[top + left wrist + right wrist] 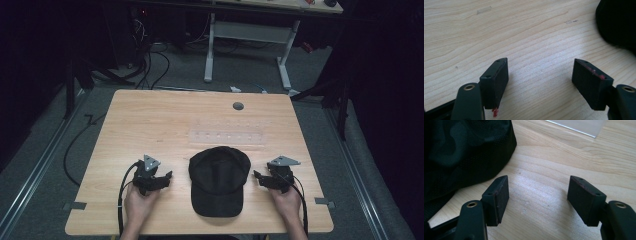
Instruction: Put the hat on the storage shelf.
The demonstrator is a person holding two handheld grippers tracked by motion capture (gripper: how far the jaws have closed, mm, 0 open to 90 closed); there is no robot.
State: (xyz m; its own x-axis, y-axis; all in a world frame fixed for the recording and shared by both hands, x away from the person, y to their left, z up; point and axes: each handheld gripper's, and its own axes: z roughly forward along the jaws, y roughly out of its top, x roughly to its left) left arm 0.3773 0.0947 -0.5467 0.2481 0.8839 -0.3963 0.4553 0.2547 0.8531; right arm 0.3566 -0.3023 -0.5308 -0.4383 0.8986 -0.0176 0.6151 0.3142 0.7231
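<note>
A wooden table [150,120] is seen from above, with a clear plastic sheet [226,136] lying flat past its middle and a small grey grommet [238,106] near the far edge. A black cap [218,179] is laid on the near half, crown away from the person, brim toward the near edge. It is flanked by the two grippers, each held low over the wood and pointed inward at it. The left gripper [164,176] is held with its jaws apart, nothing between them, just beside the cap. The right gripper [258,176] is likewise spread wide and empty, its tips close to the cap's side.
</note>
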